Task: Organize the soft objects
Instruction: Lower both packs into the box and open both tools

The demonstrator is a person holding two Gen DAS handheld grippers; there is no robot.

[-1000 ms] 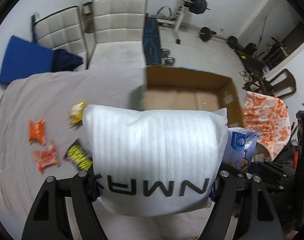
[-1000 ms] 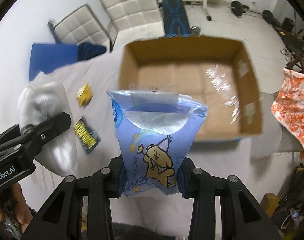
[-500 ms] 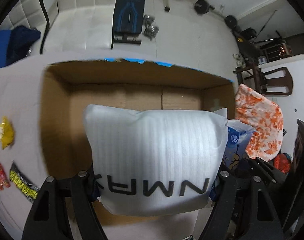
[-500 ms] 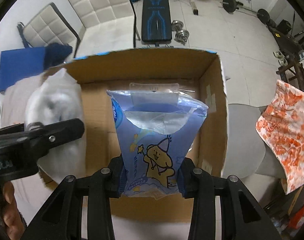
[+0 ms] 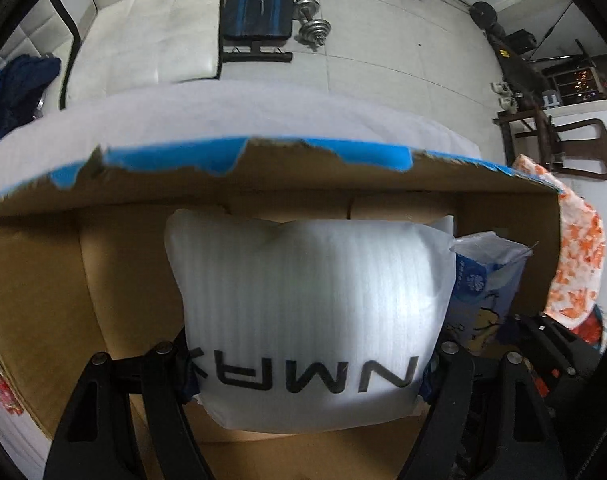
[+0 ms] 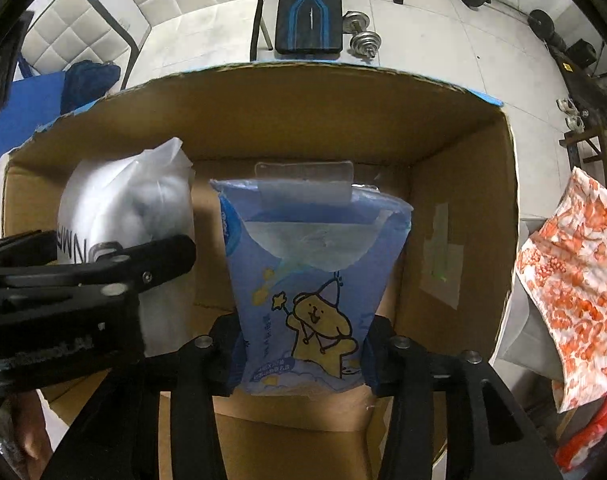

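While each hand-held gripper (image 5: 307, 364) (image 6: 301, 364) clamps its pack, white pouch (image 5: 307, 300) and blue pack (image 6: 311, 280) stand upright.

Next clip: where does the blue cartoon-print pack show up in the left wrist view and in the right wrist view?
Left wrist view: the blue cartoon-print pack sits at right of centre, mostly hidden behind the white foam pouch.
Right wrist view: it fills the centre, upright, clamped in the right claw.
Shared landmark: the cardboard box, open behind both packs, with the orange-patterned cloth at its right.
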